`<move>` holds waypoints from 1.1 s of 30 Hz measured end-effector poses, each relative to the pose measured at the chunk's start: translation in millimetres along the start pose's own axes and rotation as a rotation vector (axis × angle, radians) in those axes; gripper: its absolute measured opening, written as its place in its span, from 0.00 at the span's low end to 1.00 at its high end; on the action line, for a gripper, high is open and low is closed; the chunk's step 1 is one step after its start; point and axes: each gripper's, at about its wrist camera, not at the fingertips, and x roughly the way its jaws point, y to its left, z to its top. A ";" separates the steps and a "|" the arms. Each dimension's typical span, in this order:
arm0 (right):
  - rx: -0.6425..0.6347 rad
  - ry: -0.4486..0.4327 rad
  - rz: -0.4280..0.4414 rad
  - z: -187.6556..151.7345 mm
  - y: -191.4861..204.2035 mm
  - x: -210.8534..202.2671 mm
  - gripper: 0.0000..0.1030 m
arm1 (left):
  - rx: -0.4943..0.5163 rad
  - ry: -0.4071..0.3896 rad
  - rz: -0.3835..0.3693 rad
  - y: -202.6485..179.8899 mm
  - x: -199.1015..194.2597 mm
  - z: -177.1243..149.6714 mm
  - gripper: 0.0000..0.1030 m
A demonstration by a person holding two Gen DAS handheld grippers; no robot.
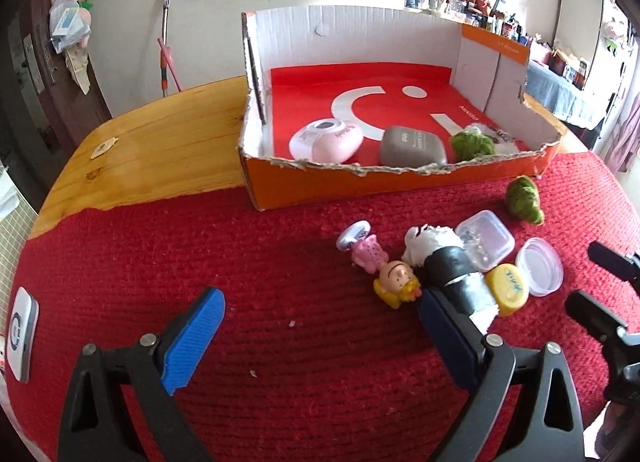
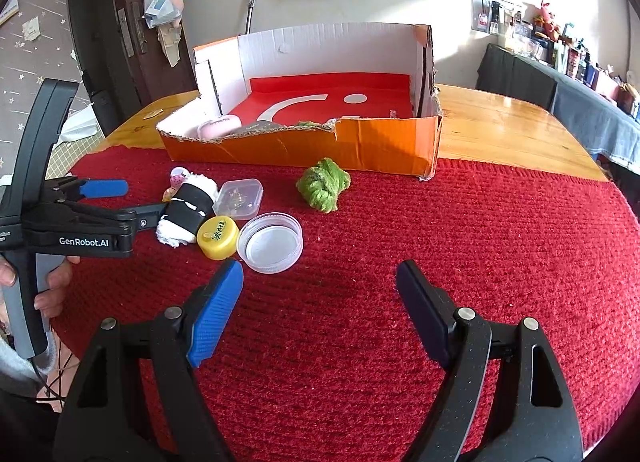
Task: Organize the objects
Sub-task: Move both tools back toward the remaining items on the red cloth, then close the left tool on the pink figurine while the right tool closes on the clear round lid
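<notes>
An orange cardboard box [image 1: 400,182] [image 2: 304,150] stands at the back of the red mat and holds a pink case [image 1: 326,140], a grey case [image 1: 412,147] and a green fuzzy ball [image 1: 472,146]. In front of it lie a small doll [image 1: 384,266], a black-and-white plush roll [image 1: 452,270] [image 2: 186,208], a clear square box [image 1: 484,242] [image 2: 239,198], a yellow cap [image 1: 508,289] [image 2: 218,237], a clear round lid [image 1: 539,266] [image 2: 270,242] and another green fuzzy ball [image 1: 524,200] [image 2: 324,184]. My left gripper [image 1: 320,338] [image 2: 132,202] is open, its right finger beside the plush roll. My right gripper [image 2: 320,310] is open and empty over the mat.
The red knitted mat [image 2: 480,262] covers the near part of a wooden table [image 1: 160,142] [image 2: 500,130]. A white device [image 1: 20,338] lies at the mat's left edge. A door [image 2: 120,42] and cluttered shelves [image 2: 560,58] stand beyond the table.
</notes>
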 end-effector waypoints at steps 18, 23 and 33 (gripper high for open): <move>-0.086 0.089 -0.036 9.1 13.4 20.8 0.77 | 0.046 0.005 -0.037 1.0 4.2 2.2 0.93; -0.116 0.099 -0.036 9.5 19.5 24.8 0.76 | 0.043 0.002 -0.061 -2.3 9.0 7.3 0.84; -0.136 0.090 -0.008 14.2 27.4 29.5 0.64 | 0.054 -0.062 -0.132 -12.7 5.0 4.8 0.39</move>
